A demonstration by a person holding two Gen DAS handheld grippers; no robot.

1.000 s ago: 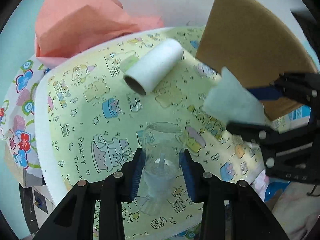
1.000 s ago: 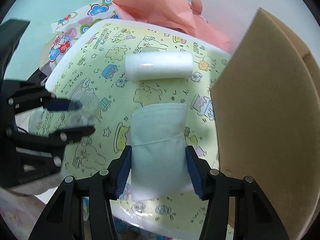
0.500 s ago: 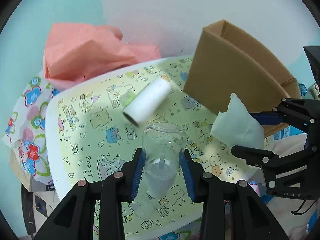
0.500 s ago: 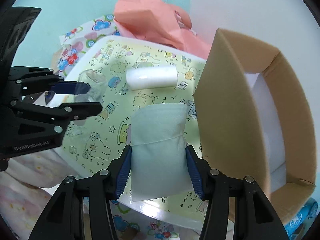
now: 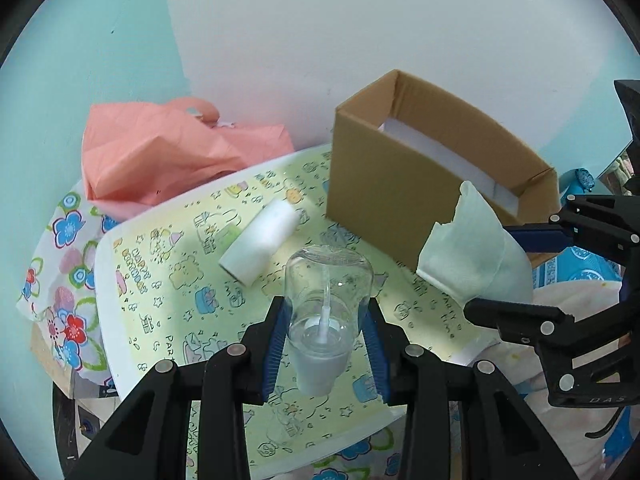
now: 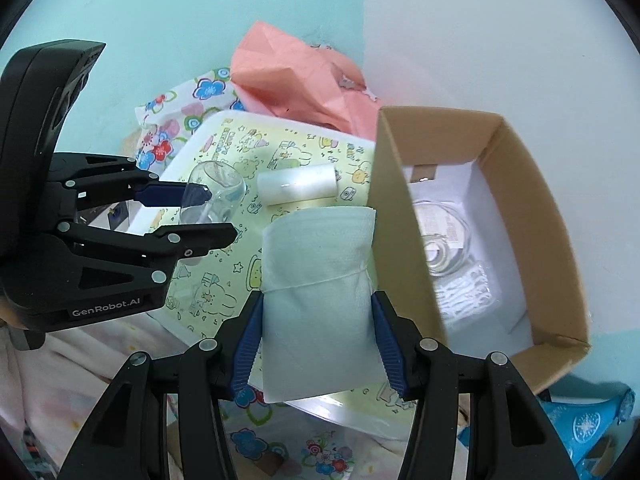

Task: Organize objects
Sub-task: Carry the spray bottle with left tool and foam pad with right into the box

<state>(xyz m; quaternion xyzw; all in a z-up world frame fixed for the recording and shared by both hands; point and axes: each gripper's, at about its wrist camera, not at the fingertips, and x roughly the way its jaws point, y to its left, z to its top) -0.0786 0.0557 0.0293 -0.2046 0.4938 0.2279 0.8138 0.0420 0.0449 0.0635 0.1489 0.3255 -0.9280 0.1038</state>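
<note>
Left gripper (image 5: 325,354) clamps clear plastic pump bottle (image 5: 326,312), right gripper (image 6: 316,344) pinches pale-green tissue pack (image 6: 320,296), both beside open brown cardboard box (image 6: 400,216), likely for drop-in.

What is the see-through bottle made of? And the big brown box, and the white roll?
The clear bottle looks like glossy plastic, maybe glass: you see the tablecloth through it, and it has bright glints. The brown open-topped box looks like matte cardboard, with thin folded walls and raw edges. The white roll lying on the table seems soft paper or film around a core; which one is unclear.
</note>
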